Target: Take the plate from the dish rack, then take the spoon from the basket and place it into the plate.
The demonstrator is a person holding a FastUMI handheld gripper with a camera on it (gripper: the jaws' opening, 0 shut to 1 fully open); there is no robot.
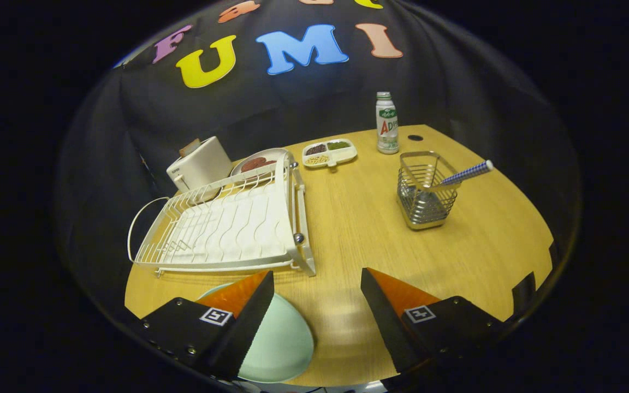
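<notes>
gripper [317, 284] fingers are seen spread wide apart above the near part of the wooden table [358, 229], with nothing held between them. the pale green plate [284, 344] is laid flat on the table at the near edge, partly hidden under the left finger [238, 316] and reaching a little into the gap between the fingers; whether the finger touches it cannot be told. the right finger [396, 311] is held over bare wood.

just beyond the left finger, the white dish rack [227, 229] is set on the table, its slots unoccupied. the spoon [464, 173] is found well ahead and to the right of the right finger, standing tilted in the wire basket [423, 199], its blue-and-white patterned handle leaning out to the right over the rim.

farther off, a white toaster [200, 164] is seen behind the rack on the left, with a plate of dark round food [257, 162] just beside it. a divided snack tray [330, 153] is placed at the far middle, and a small bottle [387, 123] is stood upright to the right of it, beyond the basket.
</notes>
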